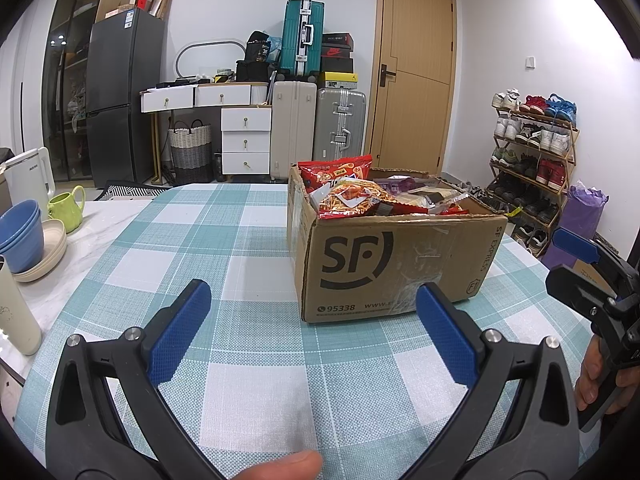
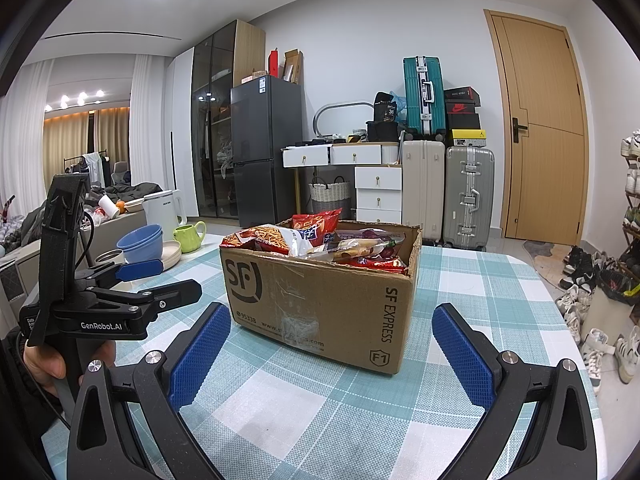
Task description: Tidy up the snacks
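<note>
A brown cardboard box (image 1: 392, 268) marked SF stands on the teal checked tablecloth, open at the top and filled with several snack bags (image 1: 352, 196). The same box (image 2: 320, 296) and snack bags (image 2: 320, 240) fill the centre of the right wrist view. My left gripper (image 1: 314, 336) hovers open just before the box's near left corner, nothing between its blue pads. My right gripper (image 2: 332, 356) is also open and empty, close in front of the box's right corner. Each gripper shows in the other's view: the right gripper (image 1: 576, 256) at the edge, the left gripper (image 2: 160, 280) beside the box.
Stacked blue bowls (image 1: 20, 236), a cream plate and a green mug (image 1: 68, 206) sit at the table's left side, with a white kettle (image 1: 30, 174) and a cream bottle (image 1: 16, 316). Suitcases, drawers and a fridge line the far wall; a shoe rack (image 1: 532, 160) stands right.
</note>
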`<action>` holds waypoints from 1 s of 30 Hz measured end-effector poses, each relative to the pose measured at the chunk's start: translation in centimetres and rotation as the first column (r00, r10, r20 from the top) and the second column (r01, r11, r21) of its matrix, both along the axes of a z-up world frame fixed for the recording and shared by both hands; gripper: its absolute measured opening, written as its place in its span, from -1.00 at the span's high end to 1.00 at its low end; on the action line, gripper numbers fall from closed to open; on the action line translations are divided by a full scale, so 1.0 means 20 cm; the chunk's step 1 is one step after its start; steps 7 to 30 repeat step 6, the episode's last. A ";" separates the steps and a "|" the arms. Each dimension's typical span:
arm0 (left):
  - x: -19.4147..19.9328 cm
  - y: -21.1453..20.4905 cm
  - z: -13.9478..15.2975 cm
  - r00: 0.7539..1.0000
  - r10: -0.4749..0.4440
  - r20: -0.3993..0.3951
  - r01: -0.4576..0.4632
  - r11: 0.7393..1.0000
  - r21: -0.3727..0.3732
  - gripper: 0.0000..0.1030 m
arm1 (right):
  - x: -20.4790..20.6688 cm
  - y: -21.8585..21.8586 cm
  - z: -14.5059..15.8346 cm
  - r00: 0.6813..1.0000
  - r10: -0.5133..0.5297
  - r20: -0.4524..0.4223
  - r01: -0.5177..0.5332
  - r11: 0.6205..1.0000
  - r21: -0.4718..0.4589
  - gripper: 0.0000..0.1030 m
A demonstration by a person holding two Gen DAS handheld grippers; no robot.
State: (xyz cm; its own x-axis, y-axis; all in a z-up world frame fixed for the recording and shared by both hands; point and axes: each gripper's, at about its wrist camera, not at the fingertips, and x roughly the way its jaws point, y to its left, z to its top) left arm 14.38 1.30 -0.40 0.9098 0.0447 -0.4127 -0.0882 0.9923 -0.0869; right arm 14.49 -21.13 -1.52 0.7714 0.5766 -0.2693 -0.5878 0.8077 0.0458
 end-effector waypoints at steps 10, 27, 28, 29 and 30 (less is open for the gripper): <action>0.00 0.00 0.00 1.000 -0.002 0.002 0.002 1.000 -0.001 -0.98 | 0.00 0.00 0.00 1.000 -0.001 0.000 0.001 1.000 0.000 -0.99; 0.00 0.00 0.00 1.000 -0.002 0.002 0.002 1.000 -0.001 -0.98 | 0.00 0.00 0.00 1.000 -0.001 0.000 0.001 1.000 0.000 -0.99; 0.00 0.00 0.00 1.000 -0.002 0.002 0.002 1.000 -0.001 -0.98 | 0.00 0.00 0.00 1.000 -0.001 0.000 0.001 1.000 0.000 -0.99; 0.00 0.00 0.00 1.000 -0.002 0.002 0.002 1.000 -0.001 -0.98 | 0.00 0.00 0.00 1.000 -0.001 0.000 0.001 1.000 0.000 -0.99; 0.00 0.00 0.00 1.000 -0.002 0.002 0.002 1.000 -0.001 -0.98 | 0.00 0.00 0.00 1.000 -0.001 0.000 0.001 1.000 0.000 -0.99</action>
